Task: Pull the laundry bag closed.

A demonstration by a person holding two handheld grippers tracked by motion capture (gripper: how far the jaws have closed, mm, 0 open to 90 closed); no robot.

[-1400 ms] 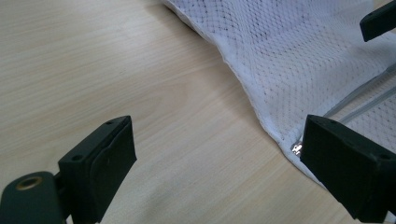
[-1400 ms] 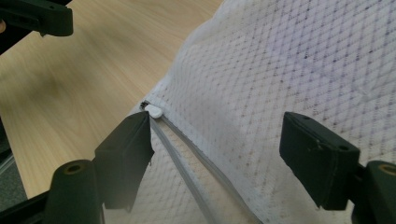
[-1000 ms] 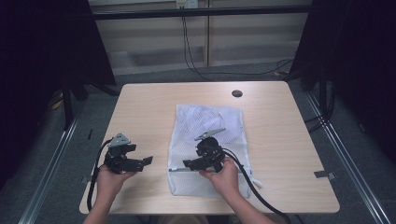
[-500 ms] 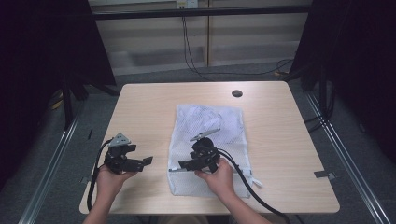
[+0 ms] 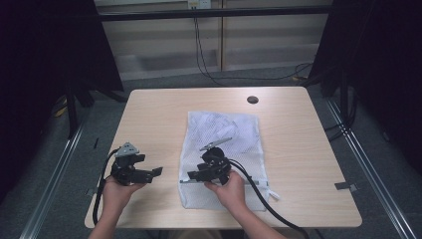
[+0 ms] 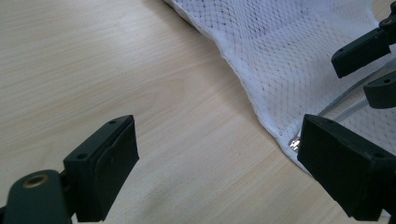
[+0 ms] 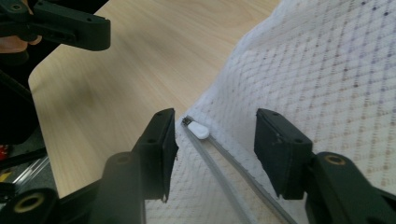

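Observation:
A white mesh laundry bag (image 5: 221, 144) lies flat in the middle of the wooden table (image 5: 149, 114). A zipper runs along the bag's near end. My right gripper (image 5: 192, 176) rests over the bag's near-left corner. In the right gripper view its jaws (image 7: 215, 149) stand on either side of the white zipper pull (image 7: 198, 129); they have just been closing and touch nothing. My left gripper (image 5: 153, 173) hovers over bare wood just left of the bag, open wide (image 6: 215, 163) and empty. In the left gripper view, the metal zipper end (image 6: 294, 142) sits by one pad.
A dark round grommet (image 5: 252, 99) sits near the table's far edge. The right gripper's black cable (image 5: 259, 194) trails over the bag and off the near edge. Dark curtains flank the table on both sides.
My right gripper has shifted left along the bag toward its near-left corner, and its jaws have narrowed. The left gripper has stayed where it was.

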